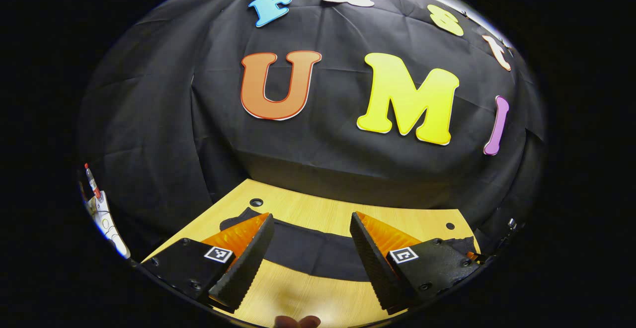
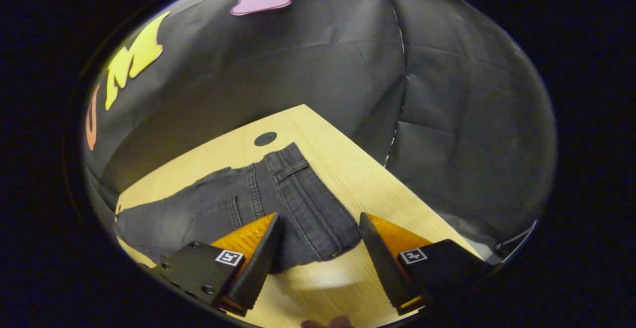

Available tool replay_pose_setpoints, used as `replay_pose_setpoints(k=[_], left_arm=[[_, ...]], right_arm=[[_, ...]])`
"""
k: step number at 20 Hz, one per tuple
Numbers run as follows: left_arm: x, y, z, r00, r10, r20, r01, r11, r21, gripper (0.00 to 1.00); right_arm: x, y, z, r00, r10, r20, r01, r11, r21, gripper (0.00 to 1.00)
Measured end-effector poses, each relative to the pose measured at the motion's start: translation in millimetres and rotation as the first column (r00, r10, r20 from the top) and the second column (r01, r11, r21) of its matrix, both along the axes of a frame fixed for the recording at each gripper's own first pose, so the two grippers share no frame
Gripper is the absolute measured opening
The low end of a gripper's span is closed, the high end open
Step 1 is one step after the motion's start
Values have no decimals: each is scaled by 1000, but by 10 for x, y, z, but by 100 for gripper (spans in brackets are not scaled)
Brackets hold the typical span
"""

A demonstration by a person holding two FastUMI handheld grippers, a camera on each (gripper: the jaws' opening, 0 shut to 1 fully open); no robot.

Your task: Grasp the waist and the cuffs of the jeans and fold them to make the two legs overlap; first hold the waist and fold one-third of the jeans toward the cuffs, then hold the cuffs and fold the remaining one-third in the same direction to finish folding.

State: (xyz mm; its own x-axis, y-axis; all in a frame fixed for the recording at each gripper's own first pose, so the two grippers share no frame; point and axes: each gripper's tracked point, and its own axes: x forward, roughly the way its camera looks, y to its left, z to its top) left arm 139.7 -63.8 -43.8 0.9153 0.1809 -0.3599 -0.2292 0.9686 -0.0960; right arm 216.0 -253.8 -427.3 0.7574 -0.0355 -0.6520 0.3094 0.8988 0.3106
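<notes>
Across the lower half of the left gripper view a pale wooden worktop [image 1: 318,288] runs back to the black cloth wall [image 1: 149,119] that closes the booth behind it and on both sides. Two small dark round holes mark the wood, one at about 10 o'clock from the claw [image 1: 256,202] and one toward 2 o'clock [image 1: 449,226]. The left claw [image 1: 311,231] hangs above the near edge with its fingers well apart and nothing between them. Beyond them, at 12 o'clock, the dark jeans [image 1: 308,251] lie flat across the worktop as a wide band. At 9 o'clock, by the wall's edge, some white and red equipment [image 1: 102,208] stands, too small to make out. In the right gripper view the same worktop [image 2: 357,169] narrows to a corner against the cloth wall [image 2: 472,119], with a dark round hole [image 2: 265,138] near the far edge at 12 o'clock. The jeans' waist end lies here, waistband [image 2: 303,194] and belt loop facing up, the legs trailing off toward 9 o'clock. The right claw [image 2: 321,231] is spread open, empty, poised just over the waistband's near corner, with bare wood under its right finger.
</notes>
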Motion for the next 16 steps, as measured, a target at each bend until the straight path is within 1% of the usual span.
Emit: replay_pose_setpoints(k=[1,2,5,6,7,8,10,12,13,16], left_arm=[[5,1,-28,1000,3,-5,-3,1000,-7,99],[11,7,-56,1000,8,-11,-8,1000,-17,99],[12,22,-127,999,16,-33,-17,999,-38,99],[15,39,-134,999,18,-35,-20,999,-41,99],[13,52,-128,999,20,-35,-22,999,-44,98],[2,71,-131,999,21,-33,-23,999,-48,98],[-11,101,-129,999,22,-27,-24,998,-55,99],[-43,148,-127,1000,22,-20,-23,998,-59,99],[-63,176,-120,1000,21,-14,-22,998,-61,98],[-118,276,-99,1000,17,6,-17,998,-67,99]], right_arm=[[-25,-18,26,1000,9,-6,-9,1000,-13,96],[-14,18,17,1000,26,-1,-26,1000,-8,92],[11,91,76,999,38,-24,-38,999,32,67],[-1,97,49,999,37,-34,-35,999,39,62],[25,117,37,998,36,-45,-35,999,23,57],[-11,147,58,997,51,-59,-51,999,14,47],[12,130,124,997,40,-62,-41,999,-19,29],[21,145,285,996,11,-85,-10,1000,3,2],[2,165,362,997,2,-80,-1,1000,11,2],[-60,209,713,999,16,-50,-15,1000,5,2]])
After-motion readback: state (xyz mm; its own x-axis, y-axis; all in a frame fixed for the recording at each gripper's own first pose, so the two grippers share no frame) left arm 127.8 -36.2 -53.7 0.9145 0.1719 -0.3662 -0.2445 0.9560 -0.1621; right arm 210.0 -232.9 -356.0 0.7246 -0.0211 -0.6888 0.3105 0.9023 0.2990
